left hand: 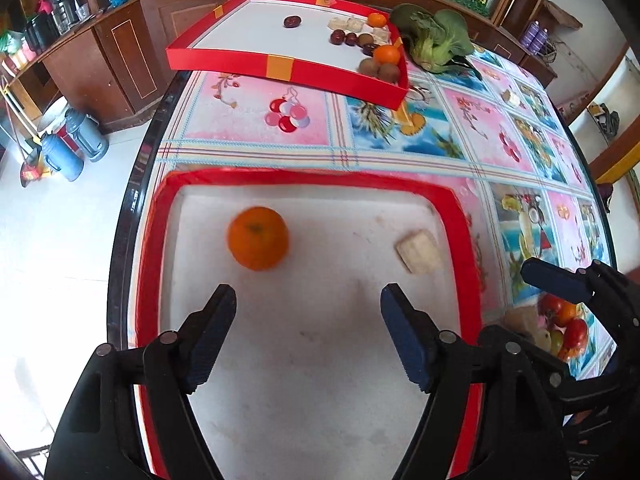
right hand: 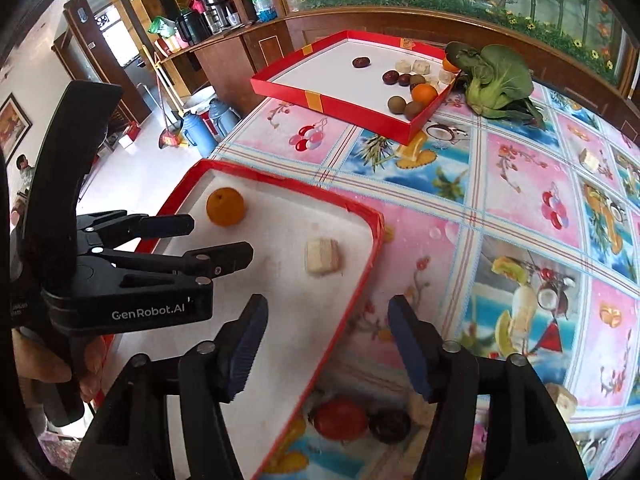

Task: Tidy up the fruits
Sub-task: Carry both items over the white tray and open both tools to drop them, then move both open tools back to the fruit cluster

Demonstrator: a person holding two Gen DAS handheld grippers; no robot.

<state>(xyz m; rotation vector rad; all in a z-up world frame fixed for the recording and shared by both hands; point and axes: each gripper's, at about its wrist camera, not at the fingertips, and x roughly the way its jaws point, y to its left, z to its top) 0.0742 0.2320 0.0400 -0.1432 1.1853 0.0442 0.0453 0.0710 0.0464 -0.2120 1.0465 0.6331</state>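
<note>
The near red-rimmed white cardboard tray [left hand: 460, 216] holds a round orange fruit [left hand: 258, 238] towards its far left corner and a pale cream block of cake [left hand: 419, 256] by its right rim; the left gripper [left hand: 308, 332] hangs over the tray, jaws spread and empty; the right gripper [right hand: 328, 344], likewise spread and empty, straddles the tray's right rim

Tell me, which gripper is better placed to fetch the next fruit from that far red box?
Probably the right gripper: it is open and empty over the near tray's table-side edge, with bare tablecloth ahead toward the far box. The left gripper, also open, hangs over the tray's middle.
</note>
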